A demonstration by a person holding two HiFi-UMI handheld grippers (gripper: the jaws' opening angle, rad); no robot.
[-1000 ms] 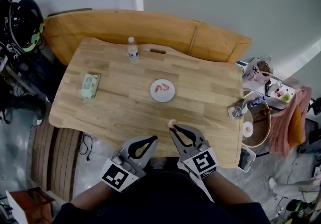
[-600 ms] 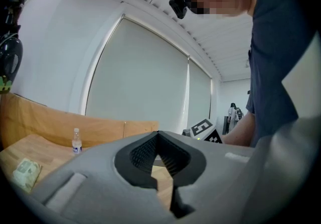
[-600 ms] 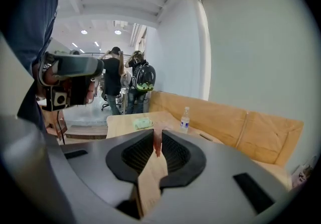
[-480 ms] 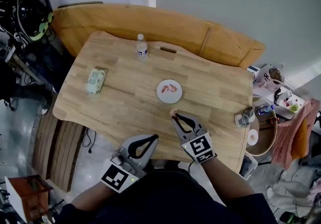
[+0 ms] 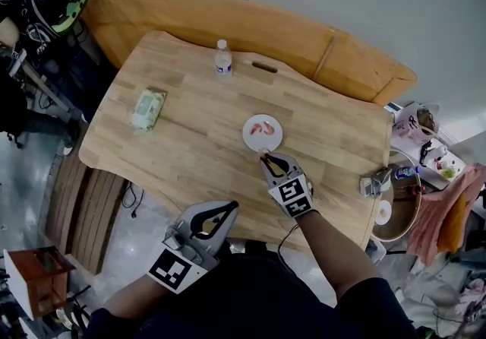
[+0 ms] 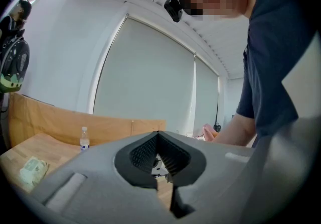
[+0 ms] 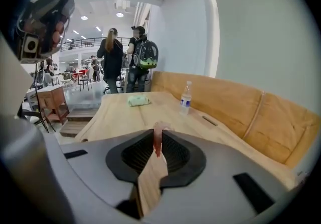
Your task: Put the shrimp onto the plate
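Head view: the right gripper (image 5: 265, 155) hangs at the near rim of the small round white plate (image 5: 252, 140), mid light wooden counter (image 5: 182, 147). Released here, its load may land on wood. Right gripper view: the jaws pinch a thin pink shrimp (image 7: 158, 140) narrowly, so it may slip. Left gripper view: the left gripper (image 6: 158, 134) is pressed together, empty.

shrimp (image 7: 157, 140) 3 | plate (image 5: 250, 137) 1 | bottle (image 5: 222, 57) 1 | pack (image 5: 147, 108) 1 | tongs (image 5: 230, 207) (image 5: 264, 154) 2

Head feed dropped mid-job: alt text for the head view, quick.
The right gripper, shut on a shrimp, reaches over the wooden table to the near rim of a white plate that already holds shrimp. The left gripper hangs shut and empty by the table's near edge; a bottle and wipes pack lie farther off.
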